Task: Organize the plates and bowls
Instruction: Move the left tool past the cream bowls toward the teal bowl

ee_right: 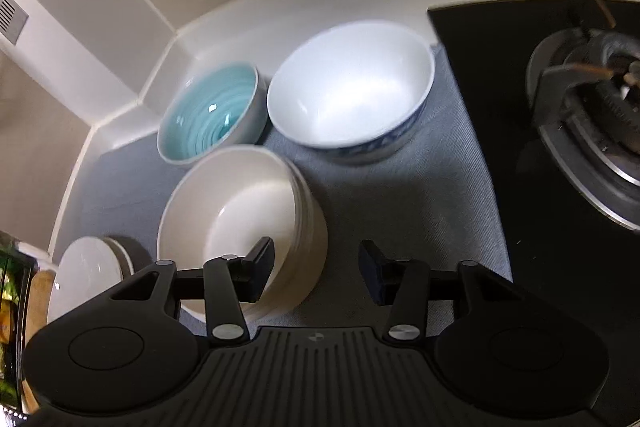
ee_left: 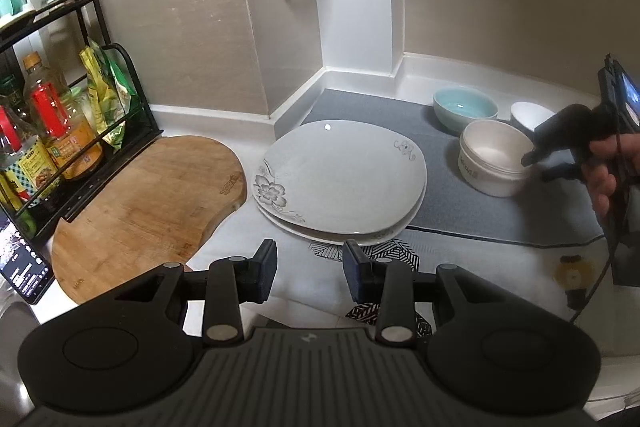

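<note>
Right tool (ee_right: 316, 259) over grey mat (ee_right: 420, 195), jaws parted, nothing gripped; left finger (ee_right: 262, 259) inside cream bowl (ee_right: 224, 211), right finger outside its rim. Teal bowl (ee_right: 208, 115) behind, white bowl (ee_right: 352, 87) beside. Stacked plates (ee_right: 86, 275) at left. Gas burner (ee_right: 592, 123) at right.

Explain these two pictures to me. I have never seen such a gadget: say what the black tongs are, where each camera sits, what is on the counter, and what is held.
A person holds one pair of tongs in each hand, with a camera mounted on each, looking along its fingers. The left view shows the left tongs open and empty before stacked plates, beside a cutting board. The right tongs hold nothing; one finger hangs over the cream bowl. Behind are a teal bowl and a white bowl on a grey mat, next to a stove.
</note>
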`<state>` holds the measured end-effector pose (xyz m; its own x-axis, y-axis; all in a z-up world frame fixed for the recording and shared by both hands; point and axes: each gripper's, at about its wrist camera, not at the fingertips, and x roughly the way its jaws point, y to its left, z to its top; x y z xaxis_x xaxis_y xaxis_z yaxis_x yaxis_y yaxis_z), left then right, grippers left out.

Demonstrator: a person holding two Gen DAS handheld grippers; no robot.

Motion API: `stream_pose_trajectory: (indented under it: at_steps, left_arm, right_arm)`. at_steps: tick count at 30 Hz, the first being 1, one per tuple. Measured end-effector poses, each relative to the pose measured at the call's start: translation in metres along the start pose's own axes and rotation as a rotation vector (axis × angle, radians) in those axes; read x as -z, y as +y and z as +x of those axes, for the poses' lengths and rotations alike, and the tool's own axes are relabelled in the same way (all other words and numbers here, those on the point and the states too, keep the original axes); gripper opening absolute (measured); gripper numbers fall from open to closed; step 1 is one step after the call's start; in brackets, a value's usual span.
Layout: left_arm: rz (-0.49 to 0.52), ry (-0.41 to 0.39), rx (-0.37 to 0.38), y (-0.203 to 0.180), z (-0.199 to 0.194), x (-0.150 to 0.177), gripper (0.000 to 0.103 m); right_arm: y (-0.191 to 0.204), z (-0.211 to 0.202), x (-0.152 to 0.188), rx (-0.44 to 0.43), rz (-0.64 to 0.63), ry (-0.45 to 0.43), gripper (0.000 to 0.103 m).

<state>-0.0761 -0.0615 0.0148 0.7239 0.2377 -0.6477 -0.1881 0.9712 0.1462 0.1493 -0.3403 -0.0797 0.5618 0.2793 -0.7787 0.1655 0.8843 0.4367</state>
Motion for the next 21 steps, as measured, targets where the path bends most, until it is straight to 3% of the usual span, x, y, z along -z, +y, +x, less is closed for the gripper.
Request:
stream_pose_trajectory:
  at_steps: [4,21]
  left_arm:
    - [0.016,0.000,-0.004,-0.007,-0.003,0.001,0.044]
    - [0.108,-0.005,0.085,-0.059,0.002,-0.005,0.044]
  right_arm:
    - [0.002,-0.002,0.001,-0.048,-0.019,-0.003,0.020]
    - [-0.031,-0.055,0.051,-0.079,-0.074,0.033,0.017]
